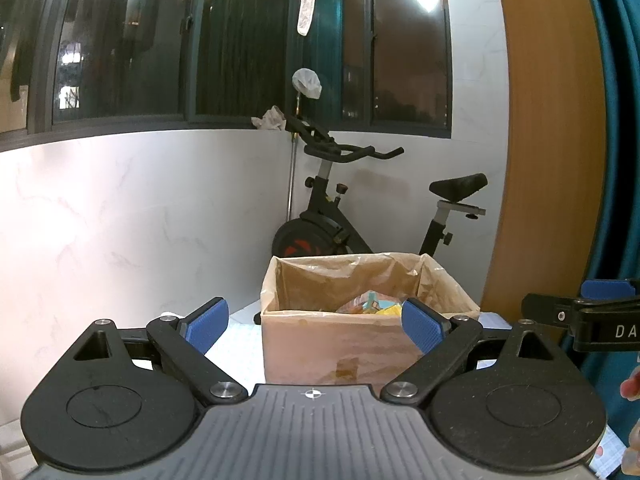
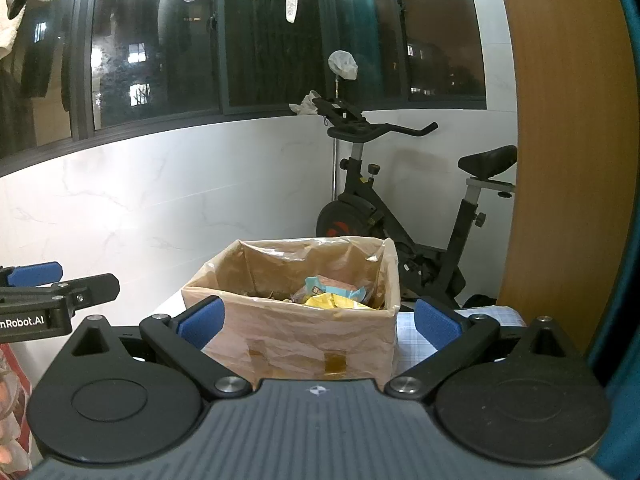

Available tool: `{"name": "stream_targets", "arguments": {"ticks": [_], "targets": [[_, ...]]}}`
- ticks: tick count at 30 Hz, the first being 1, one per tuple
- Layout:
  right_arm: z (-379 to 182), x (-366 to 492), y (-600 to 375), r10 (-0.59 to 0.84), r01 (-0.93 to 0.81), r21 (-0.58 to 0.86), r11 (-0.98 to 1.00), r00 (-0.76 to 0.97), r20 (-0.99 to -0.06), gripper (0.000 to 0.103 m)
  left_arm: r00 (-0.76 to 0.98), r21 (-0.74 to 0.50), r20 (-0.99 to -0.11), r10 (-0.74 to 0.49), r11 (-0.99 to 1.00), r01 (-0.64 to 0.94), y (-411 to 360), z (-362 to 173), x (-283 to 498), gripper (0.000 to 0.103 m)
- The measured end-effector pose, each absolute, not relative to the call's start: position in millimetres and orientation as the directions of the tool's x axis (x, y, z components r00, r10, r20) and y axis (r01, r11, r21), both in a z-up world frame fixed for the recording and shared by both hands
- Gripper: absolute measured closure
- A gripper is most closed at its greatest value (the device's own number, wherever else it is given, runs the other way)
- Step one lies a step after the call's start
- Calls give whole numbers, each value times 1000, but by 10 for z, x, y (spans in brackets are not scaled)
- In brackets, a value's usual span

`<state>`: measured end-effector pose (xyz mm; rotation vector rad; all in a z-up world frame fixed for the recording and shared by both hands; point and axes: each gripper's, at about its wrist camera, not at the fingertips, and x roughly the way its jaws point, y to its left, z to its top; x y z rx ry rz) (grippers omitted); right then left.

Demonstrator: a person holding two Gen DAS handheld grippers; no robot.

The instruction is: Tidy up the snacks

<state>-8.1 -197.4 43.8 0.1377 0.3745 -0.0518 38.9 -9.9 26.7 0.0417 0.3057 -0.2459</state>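
Observation:
An open cardboard box (image 1: 340,340) lined with a thin plastic bag stands on a table with a pale checked cloth (image 1: 240,344). Several snack packets (image 1: 372,306), yellow, light blue and orange, lie inside it. The box (image 2: 296,336) and its packets (image 2: 332,294) also show in the right wrist view. My left gripper (image 1: 316,326) is open and empty, held in front of the box. My right gripper (image 2: 318,324) is open and empty, also in front of the box. Each gripper shows at the edge of the other's view.
A black exercise bike (image 1: 340,216) stands behind the table by a white wall. A wooden panel (image 1: 552,140) and a teal curtain (image 1: 616,120) are at the right. Dark windows with hanging laundry are above. A red packet (image 2: 12,400) shows at the left edge.

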Motion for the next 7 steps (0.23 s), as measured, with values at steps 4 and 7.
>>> {"name": "stream_targets", "arguments": {"ticks": [4, 7], "targets": [[446, -97, -1979, -24, 76, 126, 989, 929, -369, 0, 924, -7, -297, -242, 968, 251, -99, 265, 366, 8], [441, -97, -1981, -25, 77, 125, 989, 929, -370, 0, 924, -9, -296, -242, 968, 251, -72, 261, 367, 8]]}}
